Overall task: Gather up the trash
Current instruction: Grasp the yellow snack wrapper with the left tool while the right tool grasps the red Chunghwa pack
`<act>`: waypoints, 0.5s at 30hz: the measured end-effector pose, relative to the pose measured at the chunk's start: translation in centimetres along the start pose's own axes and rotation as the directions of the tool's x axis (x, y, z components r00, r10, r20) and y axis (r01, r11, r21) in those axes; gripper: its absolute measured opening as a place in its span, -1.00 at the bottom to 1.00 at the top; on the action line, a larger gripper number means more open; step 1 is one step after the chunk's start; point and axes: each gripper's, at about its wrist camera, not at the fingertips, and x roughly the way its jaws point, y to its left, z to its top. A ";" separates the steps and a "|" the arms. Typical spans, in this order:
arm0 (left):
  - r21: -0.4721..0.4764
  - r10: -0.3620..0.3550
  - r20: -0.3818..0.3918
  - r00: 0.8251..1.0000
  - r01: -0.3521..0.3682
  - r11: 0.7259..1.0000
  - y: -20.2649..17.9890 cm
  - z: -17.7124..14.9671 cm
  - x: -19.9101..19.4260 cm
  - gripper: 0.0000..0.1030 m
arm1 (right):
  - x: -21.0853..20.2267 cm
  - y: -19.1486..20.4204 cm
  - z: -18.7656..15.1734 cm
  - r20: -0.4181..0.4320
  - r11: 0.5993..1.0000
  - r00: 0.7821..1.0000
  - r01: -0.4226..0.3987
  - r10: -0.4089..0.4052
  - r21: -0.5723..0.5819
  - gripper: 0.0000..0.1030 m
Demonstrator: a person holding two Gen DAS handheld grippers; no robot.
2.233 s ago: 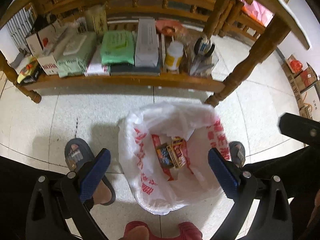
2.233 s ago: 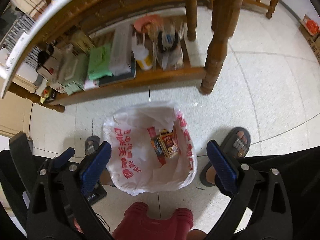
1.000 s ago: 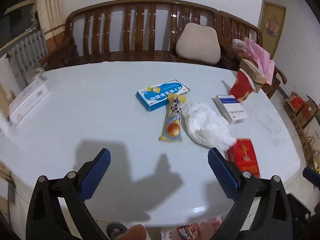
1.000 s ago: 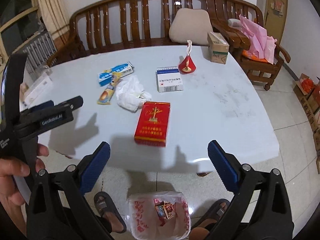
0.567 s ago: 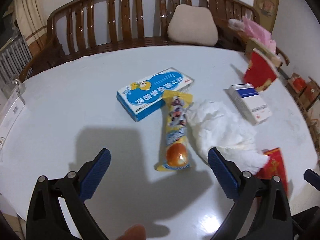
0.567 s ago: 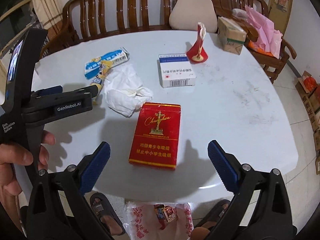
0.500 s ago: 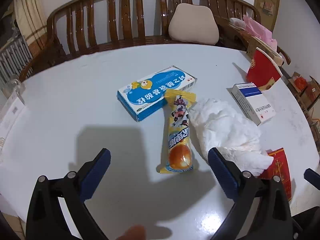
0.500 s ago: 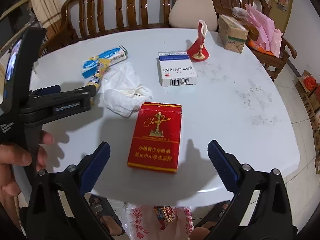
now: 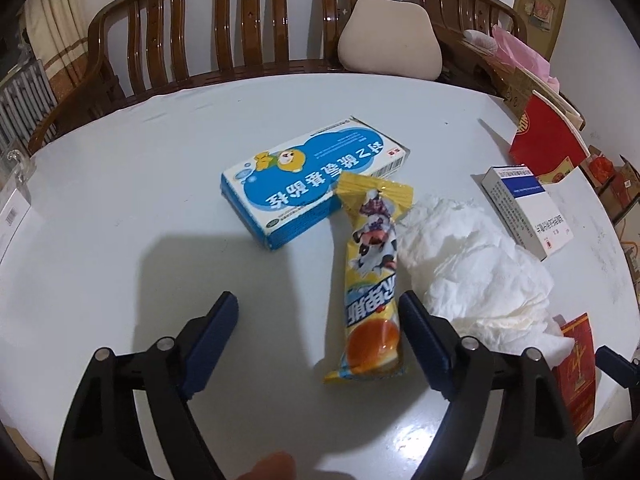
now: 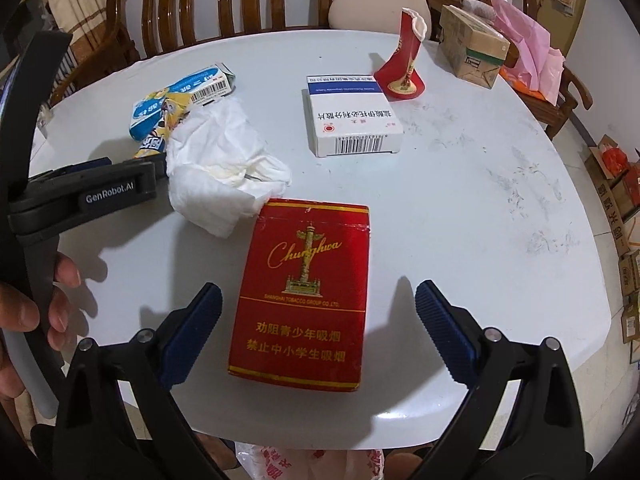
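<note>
Yellow snack wrapper may slip off the counter since the left hand-held gripper, half-open and just closing, holds nothing yet.

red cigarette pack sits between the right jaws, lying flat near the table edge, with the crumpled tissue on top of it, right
Not quite. The crumpled tissue lies on the table beyond the red cigarette pack, just reaching its far left corner, not on top. The right wrist view shows it. The pack does lie flat between the open jaws of the right gripper, near the edge.
</note>
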 end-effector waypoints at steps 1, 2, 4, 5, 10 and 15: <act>0.004 0.006 0.003 1.000 -0.006 1.000 0.0 0.0 0.0 0.43 | 0.1 0.0 0.0 -0.002 1.000 1.000 0.001 -0.001 -0.002 0.77; 0.008 0.012 0.010 1.000 -0.012 1.000 -0.1 0.1 0.0 0.31 | 0.2 -0.1 0.0 -0.007 1.000 1.000 0.005 -0.005 -0.001 0.62; 0.004 0.007 0.017 1.000 -0.007 1.000 -0.3 0.2 -0.2 0.13 | 0.3 -0.1 0.0 -0.006 1.000 1.000 0.004 -0.004 0.006 0.54; 0.006 0.006 0.019 1.000 -0.006 1.000 -0.4 0.2 -0.2 0.08 | 0.3 -0.2 0.0 -0.003 1.000 1.000 0.007 -0.007 0.008 0.48; 0.004 -0.006 0.029 1.000 0.006 1.000 -0.5 0.0 -0.5 -0.33 | 0.2 -0.1 0.1 0.005 1.000 1.000 0.004 -0.004 0.000 0.25; -0.034 -0.046 0.033 0.998 0.047 0.998 0.1 -0.1 -0.7 -0.52 | -0.1 0.0 0.1 0.012 1.000 1.000 0.002 -0.002 -0.003 0.05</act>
